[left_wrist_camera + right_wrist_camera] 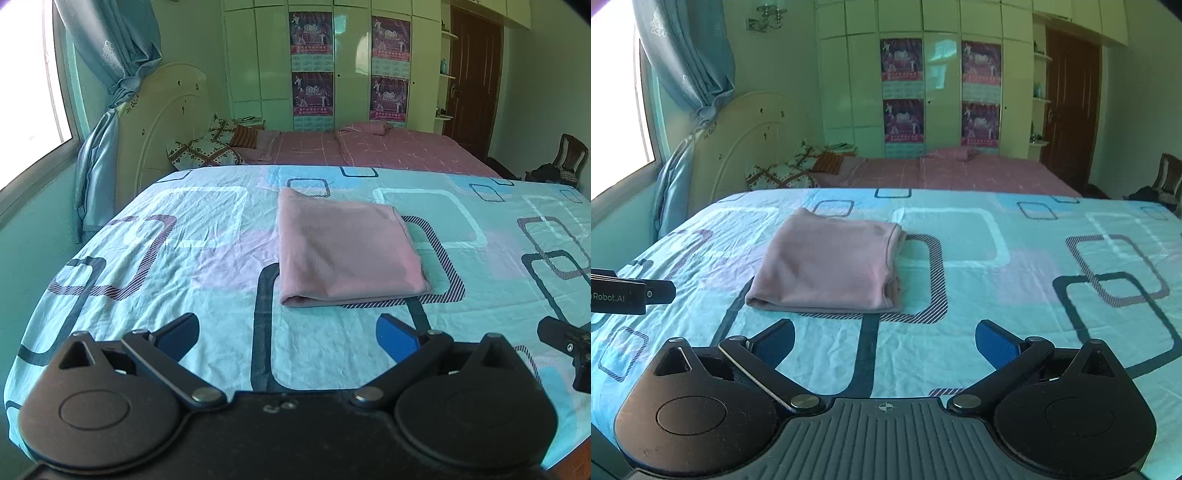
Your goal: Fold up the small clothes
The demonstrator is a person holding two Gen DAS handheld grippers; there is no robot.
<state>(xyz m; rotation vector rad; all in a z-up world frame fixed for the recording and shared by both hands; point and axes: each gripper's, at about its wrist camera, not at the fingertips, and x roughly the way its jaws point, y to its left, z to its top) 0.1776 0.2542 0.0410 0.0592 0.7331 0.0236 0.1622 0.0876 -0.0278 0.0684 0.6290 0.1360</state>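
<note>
A pink garment [343, 251] lies folded into a neat square on the patterned sheet, just ahead of both grippers; it also shows in the right wrist view [831, 266]. My left gripper [288, 334] is open and empty, a short way in front of the garment's near folded edge. My right gripper [884, 341] is open and empty, near the garment's right front corner. Neither touches the cloth. The right gripper's side [565, 343] shows at the left view's right edge; the left gripper's side [631, 293] shows at the right view's left edge.
The work surface is covered by a light blue sheet with square patterns [166, 280]. Behind it stands a bed with a pink cover [369, 147] and pillows [207, 147]. A window with blue curtains [110, 55] is at the left, a chair [570, 155] at the far right.
</note>
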